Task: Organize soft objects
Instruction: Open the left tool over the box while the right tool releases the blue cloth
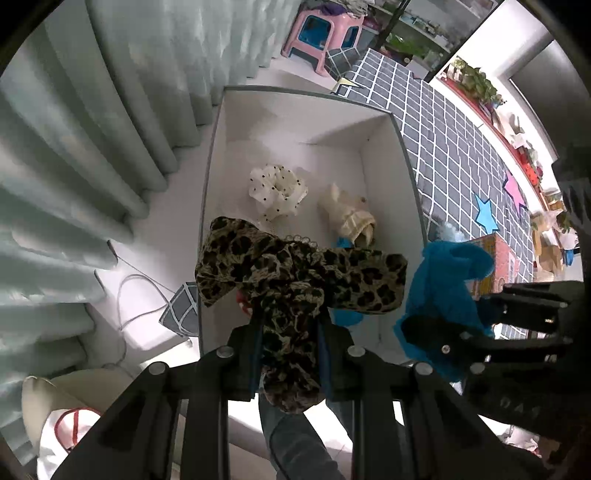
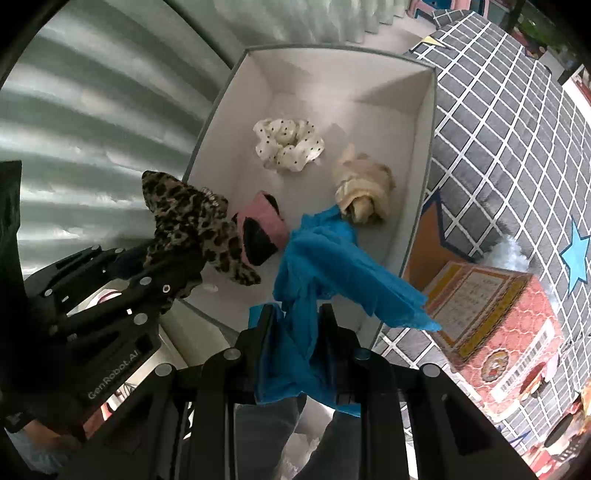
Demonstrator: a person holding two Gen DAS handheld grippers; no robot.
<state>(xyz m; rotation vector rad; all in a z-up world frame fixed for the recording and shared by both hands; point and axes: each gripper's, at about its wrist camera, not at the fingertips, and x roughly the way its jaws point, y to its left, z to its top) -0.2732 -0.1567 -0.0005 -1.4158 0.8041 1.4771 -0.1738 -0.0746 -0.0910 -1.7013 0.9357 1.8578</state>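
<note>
My left gripper (image 1: pixel 290 317) is shut on a leopard-print cloth (image 1: pixel 295 273), which hangs over the near end of the white box (image 1: pixel 410 155). My right gripper (image 2: pixel 297 314) is shut on a blue cloth (image 2: pixel 325 258) above the box's near right corner (image 2: pixel 430 122). Inside the box lie a white polka-dot scrunchie (image 2: pixel 288 144), a cream rolled cloth (image 2: pixel 364 188) and a pink-and-black roll (image 2: pixel 262 229). Each wrist view shows the other gripper at its side: the right one with the blue cloth (image 1: pixel 443 288), the left one with the leopard cloth (image 2: pixel 192 221).
Pale green curtains (image 1: pixel 92 147) hang left of the box. A grey grid-patterned mat (image 2: pixel 517 140) with star shapes lies to the right. A red patterned carton (image 2: pixel 495 332) stands beside the box on the mat. A pink stool (image 1: pixel 321 33) stands far back.
</note>
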